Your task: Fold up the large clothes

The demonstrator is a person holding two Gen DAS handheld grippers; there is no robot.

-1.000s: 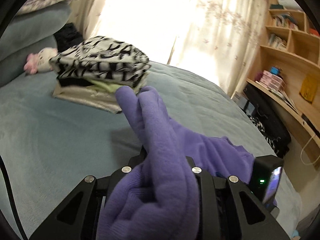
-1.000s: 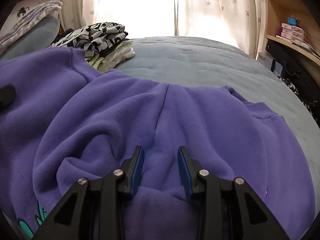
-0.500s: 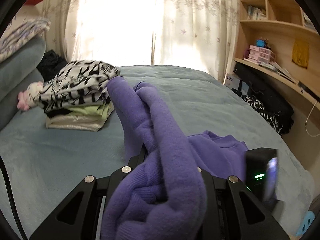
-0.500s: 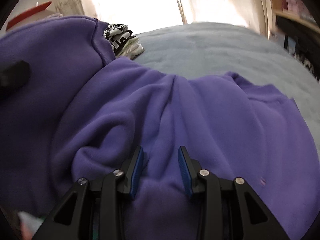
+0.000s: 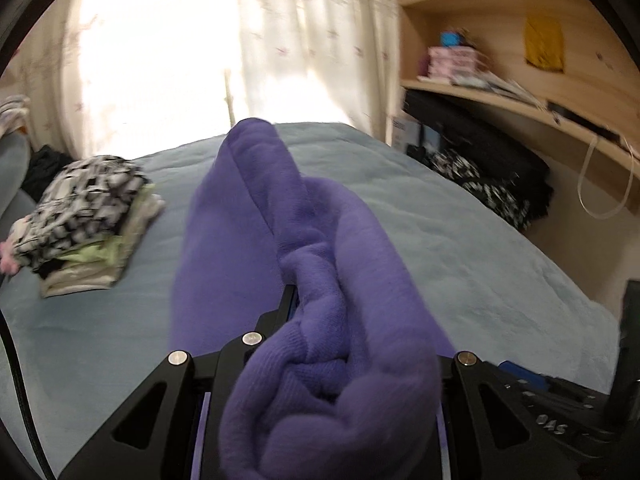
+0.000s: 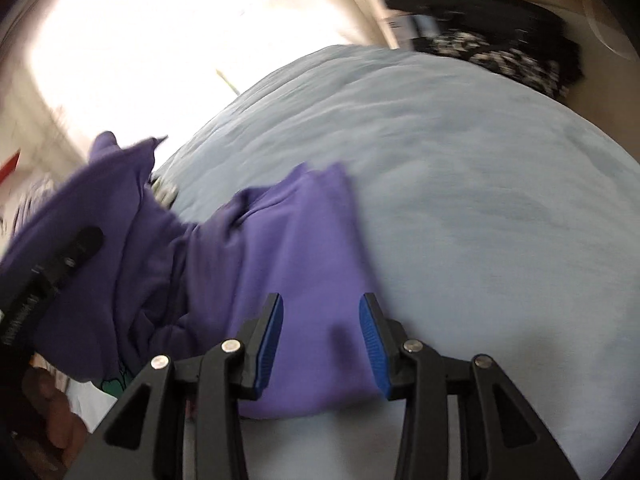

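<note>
Because the purple sweatshirt [image 6: 280, 248] is thick fleece, it should handle as a soft, limp, fairly bulky load with no stiffness of its own: any unsupported part will sag and drag across the bed [image 6: 460, 184]. The nap looks grippy rather than slippery, and nothing about it is fragile. Hold is best taken at a hem, cuff or seam, where the layers are doubled, rather than on a single loose panel.

The garment lies partly on the pale blue-grey bed cover and partly lifted, its left portion raised toward the left gripper [image 5: 320, 320]. That gripper is clamped on a thick rolled bunch of the fleece, which spills over and hides its fingers. The right gripper [image 6: 320, 336] hovers above a flat fold of the fabric; its jaws are opening, the blue pads [image 6: 270, 340] stand clear of the cloth, and it holds nothing.

Colour is uniform violet, with a ribbed edge in the left wrist view and a small green print [image 6: 116, 378] at the lower left.
</note>
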